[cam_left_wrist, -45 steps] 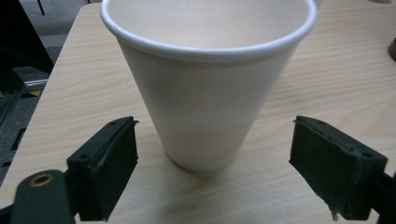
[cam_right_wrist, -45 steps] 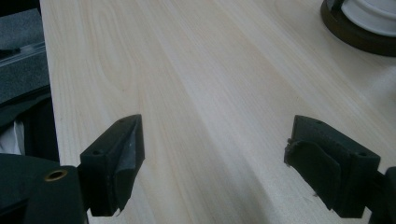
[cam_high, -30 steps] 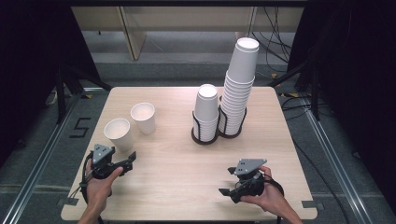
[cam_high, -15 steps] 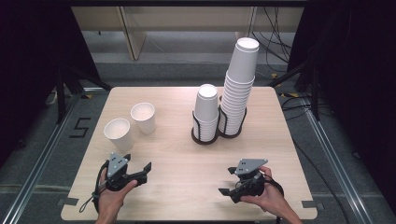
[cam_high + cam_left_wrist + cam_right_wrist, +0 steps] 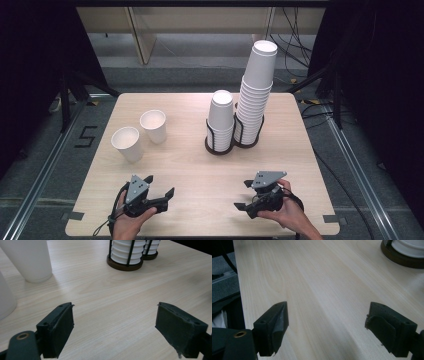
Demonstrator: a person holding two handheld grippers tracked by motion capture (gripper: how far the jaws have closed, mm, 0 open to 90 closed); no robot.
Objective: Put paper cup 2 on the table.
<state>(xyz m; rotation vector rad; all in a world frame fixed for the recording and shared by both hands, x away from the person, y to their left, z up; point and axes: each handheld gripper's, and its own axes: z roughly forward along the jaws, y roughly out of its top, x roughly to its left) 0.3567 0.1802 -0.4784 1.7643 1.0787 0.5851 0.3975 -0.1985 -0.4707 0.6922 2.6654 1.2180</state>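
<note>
Two loose white paper cups, one nearer (image 5: 126, 142) and one farther (image 5: 153, 126), stand upright at the table's left. Right of centre, a short cup stack (image 5: 220, 117) and a tall cup stack (image 5: 256, 87) each sit in a black wire holder. My left gripper (image 5: 161, 185) lies low near the front edge, pointing right, open with nothing between its jaws (image 5: 115, 315). Ahead of it in the left gripper view are a cup (image 5: 28, 258) and the short stack's holder (image 5: 126, 255). My right gripper (image 5: 242, 195) is near the front right, pointing left, open over bare wood (image 5: 327, 315).
The light wooden table (image 5: 190, 165) is bare between the two grippers and the cup holders. A dark holder base (image 5: 402, 255) shows at the top right of the right gripper view. Dark floor and cables surround the table.
My left gripper has slid to the right along the front edge and a little toward the person. The right gripper and the cups have stayed where they were.
</note>
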